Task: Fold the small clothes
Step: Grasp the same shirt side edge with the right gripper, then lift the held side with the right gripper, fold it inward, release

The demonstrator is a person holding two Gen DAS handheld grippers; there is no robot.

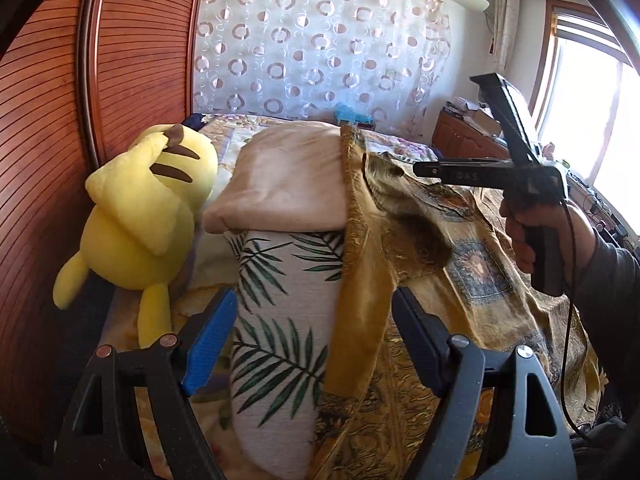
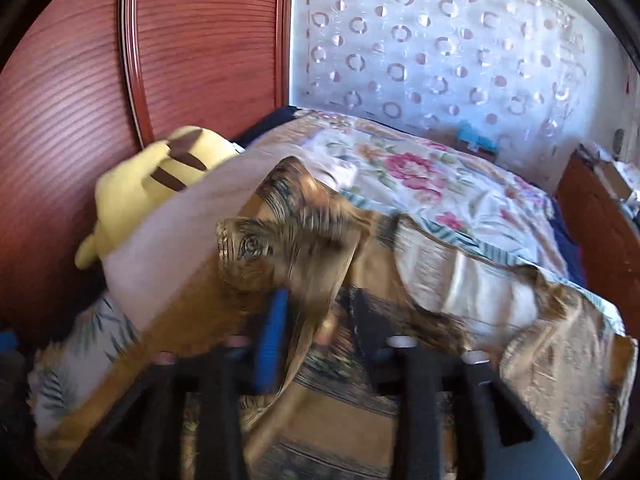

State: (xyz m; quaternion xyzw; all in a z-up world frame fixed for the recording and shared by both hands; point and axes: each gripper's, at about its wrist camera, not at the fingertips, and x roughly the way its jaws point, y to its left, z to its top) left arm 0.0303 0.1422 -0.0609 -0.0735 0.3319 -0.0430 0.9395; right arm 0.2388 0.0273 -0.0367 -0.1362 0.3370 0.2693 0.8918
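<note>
A gold patterned garment [image 1: 460, 280] lies spread over the bed and drapes against a leaf-print pillow [image 1: 280, 320]. My left gripper [image 1: 316, 340] is open, its jaws wide apart on either side of the pillow and the garment's edge. My right gripper [image 1: 416, 170], held by a hand at the right, has a lifted fold of the garment hanging at its tip. In the blurred right wrist view the gold garment [image 2: 304, 248] passes between the jaws of my right gripper [image 2: 316, 312], but the grip itself is not clear.
A yellow plush toy [image 1: 136, 216] leans against the wooden wardrobe [image 1: 60, 120] at the left. A beige folded blanket [image 1: 284, 180] lies on top of the pillow. A floral bedspread [image 2: 440, 184] covers the bed. A wooden cabinet [image 1: 468, 140] and a window stand at the right.
</note>
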